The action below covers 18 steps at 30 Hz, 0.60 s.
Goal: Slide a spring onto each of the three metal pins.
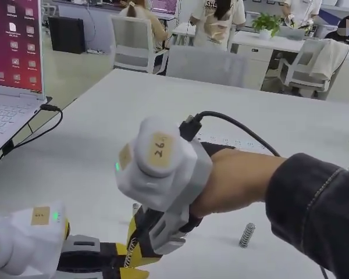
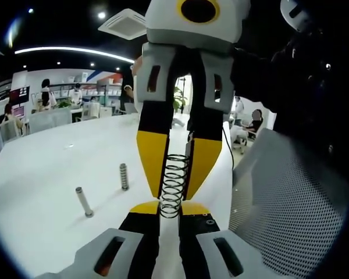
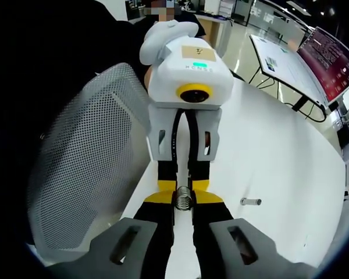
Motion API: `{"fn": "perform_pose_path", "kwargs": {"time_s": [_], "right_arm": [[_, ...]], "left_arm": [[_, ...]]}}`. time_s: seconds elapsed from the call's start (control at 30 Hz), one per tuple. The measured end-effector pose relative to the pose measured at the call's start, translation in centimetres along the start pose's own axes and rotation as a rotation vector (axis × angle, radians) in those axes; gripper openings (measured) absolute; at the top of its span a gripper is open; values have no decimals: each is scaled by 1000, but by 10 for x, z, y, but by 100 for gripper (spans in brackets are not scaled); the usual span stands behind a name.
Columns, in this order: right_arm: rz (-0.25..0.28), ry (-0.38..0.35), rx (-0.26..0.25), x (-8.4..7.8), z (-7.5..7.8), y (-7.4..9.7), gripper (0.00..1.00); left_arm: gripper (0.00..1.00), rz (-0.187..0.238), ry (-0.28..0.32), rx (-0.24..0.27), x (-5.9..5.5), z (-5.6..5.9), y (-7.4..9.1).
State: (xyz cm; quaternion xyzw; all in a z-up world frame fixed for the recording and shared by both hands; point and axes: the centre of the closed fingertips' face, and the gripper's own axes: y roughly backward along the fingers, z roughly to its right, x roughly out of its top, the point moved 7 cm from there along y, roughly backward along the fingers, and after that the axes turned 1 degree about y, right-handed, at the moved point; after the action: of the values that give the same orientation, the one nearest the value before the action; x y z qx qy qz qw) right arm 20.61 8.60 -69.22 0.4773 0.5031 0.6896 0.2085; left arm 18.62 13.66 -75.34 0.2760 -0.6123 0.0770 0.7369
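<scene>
Pinching one spring (image 2: pixel 173 181) from opposite ends, both sets of fingers are closed on it. The left gripper (image 2: pixel 170 211) holds the near end at its yellow tips. The right gripper (image 3: pixel 184 204) faces it head-on and clamps the coils along their length between its own yellow pads. The spring is lifted off the white surface (image 2: pixel 52 168), and I cannot tell whether a pin runs inside its coils.

Past the left fingertips and off to their left side, a bare pin (image 2: pixel 81 201) stands upright. Just beyond it, a second pin (image 2: pixel 124 176) already wears a spring. Both are well clear of the fingers. On the fingers' other side is a mesh chair back (image 3: pixel 87 163). Farther off, a laptop (image 1: pixel 11 70) sits at the surface's edge, with office chairs and people behind it.

Judging from this, one pin is done and the second spring is mid-handover or being re-gripped, so the task is roughly a third along. The next move calls for one pair of fingers to let go while the other keeps a firm side grip. The spring must then be turned upright with its open end down, brought above the bare pin's tip and lowered straight. Any tilt would catch a coil on the tip or tip the pin over.
</scene>
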Motion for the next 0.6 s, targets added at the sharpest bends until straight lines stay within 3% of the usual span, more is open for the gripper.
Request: {"fn": "perform_pose_path", "kwargs": {"time_s": [0.6], "right_arm": [[-21,16,3,-1,4,-2,8]], "left_arm": [[6,11,17,13,-3,-2,1]]}}
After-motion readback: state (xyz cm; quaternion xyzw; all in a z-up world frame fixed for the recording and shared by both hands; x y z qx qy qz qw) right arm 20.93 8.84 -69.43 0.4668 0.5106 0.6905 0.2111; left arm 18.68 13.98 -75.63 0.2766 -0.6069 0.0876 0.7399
